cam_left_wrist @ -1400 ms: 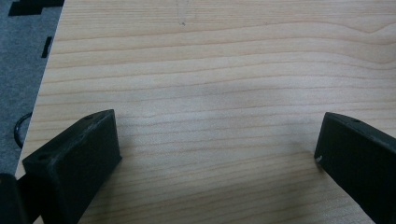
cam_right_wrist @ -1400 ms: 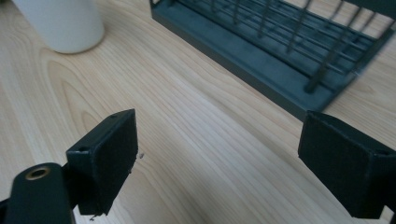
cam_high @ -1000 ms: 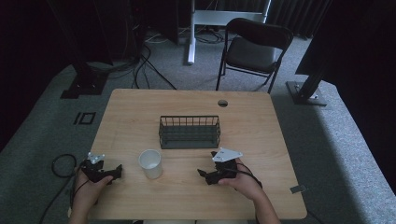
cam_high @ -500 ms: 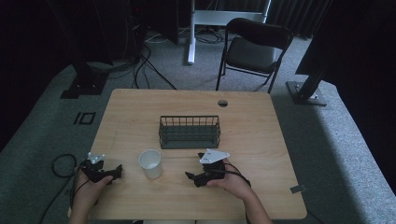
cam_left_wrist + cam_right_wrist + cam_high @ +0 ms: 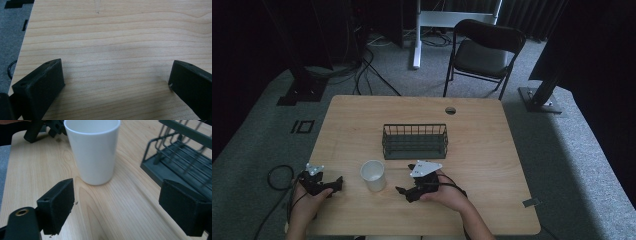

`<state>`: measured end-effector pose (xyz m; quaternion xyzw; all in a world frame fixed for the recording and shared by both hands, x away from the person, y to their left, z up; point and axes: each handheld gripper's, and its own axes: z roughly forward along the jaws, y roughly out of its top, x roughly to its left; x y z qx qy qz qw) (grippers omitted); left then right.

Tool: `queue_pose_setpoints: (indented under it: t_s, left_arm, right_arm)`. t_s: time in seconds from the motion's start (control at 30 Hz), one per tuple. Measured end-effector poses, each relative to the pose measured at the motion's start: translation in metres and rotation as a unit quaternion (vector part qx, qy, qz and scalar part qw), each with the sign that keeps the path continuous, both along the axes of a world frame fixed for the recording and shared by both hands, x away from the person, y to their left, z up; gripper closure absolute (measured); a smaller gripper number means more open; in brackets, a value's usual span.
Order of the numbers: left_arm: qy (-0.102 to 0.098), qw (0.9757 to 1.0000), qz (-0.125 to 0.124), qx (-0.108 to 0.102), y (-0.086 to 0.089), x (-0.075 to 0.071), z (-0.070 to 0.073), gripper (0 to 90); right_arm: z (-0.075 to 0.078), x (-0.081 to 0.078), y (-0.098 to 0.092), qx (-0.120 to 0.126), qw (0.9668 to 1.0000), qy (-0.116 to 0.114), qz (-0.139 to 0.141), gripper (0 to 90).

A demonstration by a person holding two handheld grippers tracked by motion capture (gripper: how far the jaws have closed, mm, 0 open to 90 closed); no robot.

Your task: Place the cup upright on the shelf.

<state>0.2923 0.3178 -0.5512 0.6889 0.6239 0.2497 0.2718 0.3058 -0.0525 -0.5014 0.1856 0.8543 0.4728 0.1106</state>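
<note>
- A pale wooden surface (image 5: 492,150) is seen from the high view, standing on grey carpet with a black folding chair (image 5: 484,52) beyond its far edge
- A dark wire basket (image 5: 415,141) is set upright near the middle of the surface; in the right gripper view its bars (image 5: 180,152) are seen to the right of the cup
- The right hand-held gripper (image 5: 407,190) is held low over the surface, just beside the cup and pointed toward it; its jaws are spread wide with nothing between them, and the cup is seen ahead of the gap, not yet within it
- The left hand-held gripper (image 5: 337,182) is rested near the surface's left front corner, apart from the cup; its jaws are wide apart, with bare wood between them
- A white cup (image 5: 373,175) is stood upright on the surface, between the two hand-held grippers and in front of the basket, untouched by either
</note>
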Motion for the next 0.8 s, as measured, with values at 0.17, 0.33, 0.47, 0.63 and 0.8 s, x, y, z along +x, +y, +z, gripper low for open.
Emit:
queue_pose_setpoints:
  t_s: [0.17, 0.33, 0.47, 0.63, 0.8]
  left_arm:
    - [0.0, 1.0, 0.0, 0.0, 0.0, 0.0, 0.0, 0.3]
    - [0.0, 1.0, 0.0, 0.0, 0.0, 0.0, 0.0, 0.3]
    - [0.0, 1.0, 0.0, 0.0, 0.0, 0.0, 0.0, 0.3]
    - [0.0, 1.0, 0.0, 0.0, 0.0, 0.0, 0.0, 0.3]
    - [0.0, 1.0, 0.0, 0.0, 0.0, 0.0, 0.0, 0.3]
  right_arm:
    - [-0.002, -0.001, 0.014, -0.001, 0.9999, 0.003, 0.014, 12.7]
    - [-0.004, 0.0, 0.024, 0.0, 0.9998, 0.005, 0.019, 12.7]
    - [-0.004, 0.002, 0.031, 0.002, 0.9997, 0.01, 0.021, 12.7]
    - [-0.003, 0.003, 0.039, 0.005, 0.9997, 0.01, 0.024, 12.7]
    - [-0.002, 0.004, 0.046, 0.008, 0.9996, 0.006, 0.027, 12.7]
